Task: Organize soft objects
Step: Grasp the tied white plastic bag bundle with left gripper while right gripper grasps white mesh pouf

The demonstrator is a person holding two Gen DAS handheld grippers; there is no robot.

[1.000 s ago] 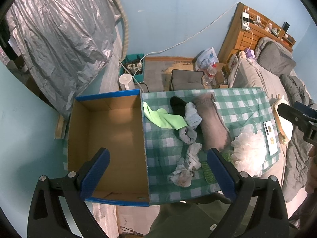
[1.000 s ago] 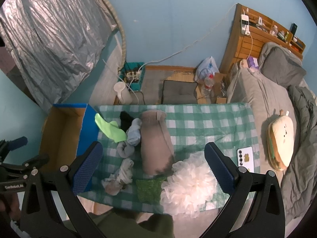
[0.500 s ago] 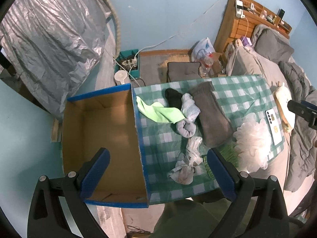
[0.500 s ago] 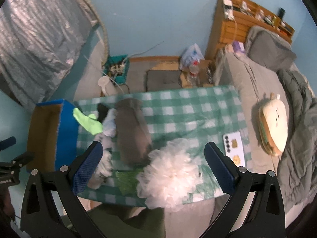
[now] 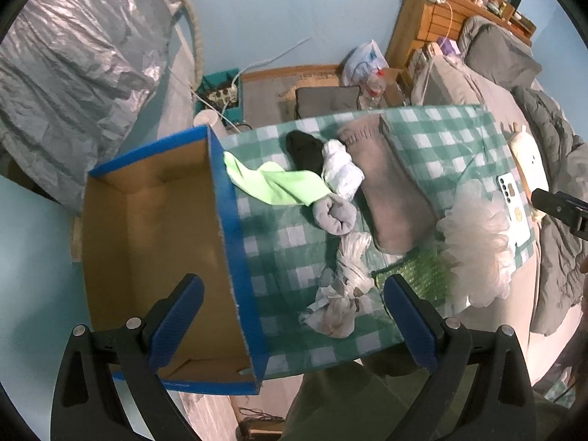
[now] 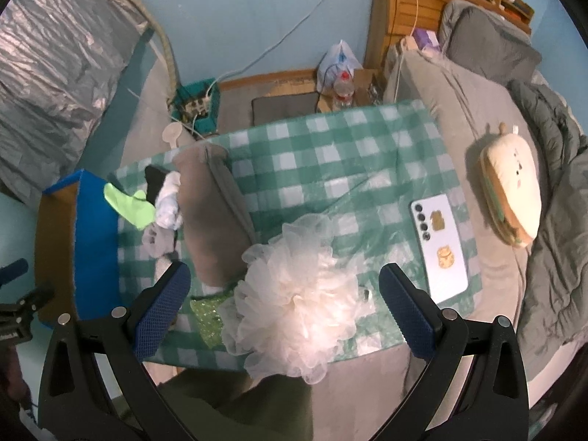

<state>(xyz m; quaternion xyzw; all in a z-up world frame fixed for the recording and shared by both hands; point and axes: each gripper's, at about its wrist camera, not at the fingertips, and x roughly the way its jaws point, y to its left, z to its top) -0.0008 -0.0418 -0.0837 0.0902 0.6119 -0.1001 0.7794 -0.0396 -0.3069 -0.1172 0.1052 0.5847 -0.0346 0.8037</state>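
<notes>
A green checked cloth (image 5: 279,242) covers the surface; on it lie a lime cloth (image 5: 279,183), a black sock (image 5: 305,149), a white sock (image 5: 343,171), a grey sock (image 5: 336,215), a brown-grey folded towel (image 5: 389,191), a crumpled white rag (image 5: 341,294), a green sparkly piece (image 5: 419,273) and a white mesh pouf (image 6: 297,294). An open cardboard box with blue edges (image 5: 147,228) stands at the left, nothing in it. My left gripper (image 5: 292,321) hovers open over the box wall and the rag. My right gripper (image 6: 281,308) is open, high above the pouf.
A phone (image 6: 439,248) lies on the cloth's right side. A plush sandwich toy (image 6: 512,191) rests on the grey bedding beyond it. Behind the surface are a floor cushion (image 5: 327,101), a plastic bag (image 6: 340,58), a power strip bin (image 5: 220,93) and a wooden headboard (image 6: 415,3).
Both grippers have shifted: the right one moved rightward over the pouf, and the left one drew closer to the box and socks. The soft things lie unmoved.
</notes>
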